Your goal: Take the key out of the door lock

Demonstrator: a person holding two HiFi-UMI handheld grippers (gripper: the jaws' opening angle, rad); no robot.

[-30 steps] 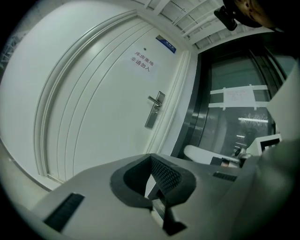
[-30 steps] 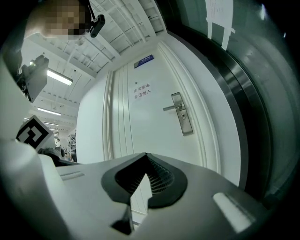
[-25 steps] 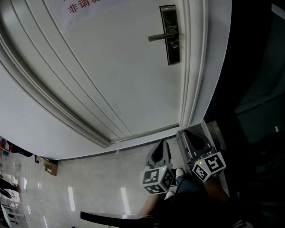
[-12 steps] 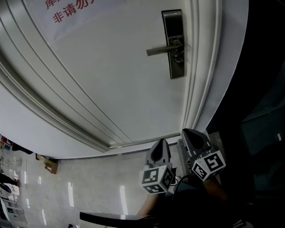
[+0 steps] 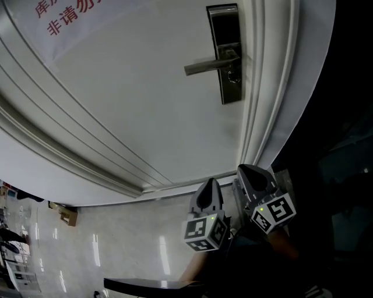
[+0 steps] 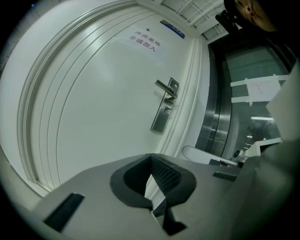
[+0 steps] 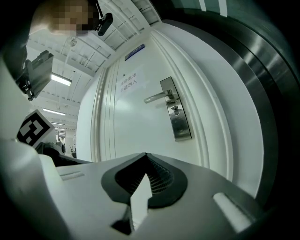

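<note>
Nearest me are my 2 grippers, held side by side low in front of my body, each carrying 1 marker cube (image 5: 205, 233) on its back. The left gripper (image 6: 151, 157) has its 2 jaws pressed together with nothing between them. The right gripper (image 7: 146, 155) is the same: 2 jaws closed tip to tip, empty. Both point toward the door and are well apart from it.

Under them runs a glossy pale floor (image 5: 116, 256), with 1 small brown box (image 5: 63, 216) lying at the foot of the wall, far to my left.

Beyond stands 1 white door (image 5: 134, 105), grooved with moulding and shut in its white frame (image 5: 274, 87). Near its right edge is 1 upright metal lock plate (image 5: 226, 35) with 1 lever handle (image 5: 205, 66) pointing left. The key (image 5: 233, 74) sits in the keyhole on that plate, just under the handle; it is small, and only its head shows. Neither gripper touches it.

Higher on the door hangs 1 sign (image 5: 64, 14) with red characters, and above that is 1 small blue plate (image 7: 135, 52).
</note>
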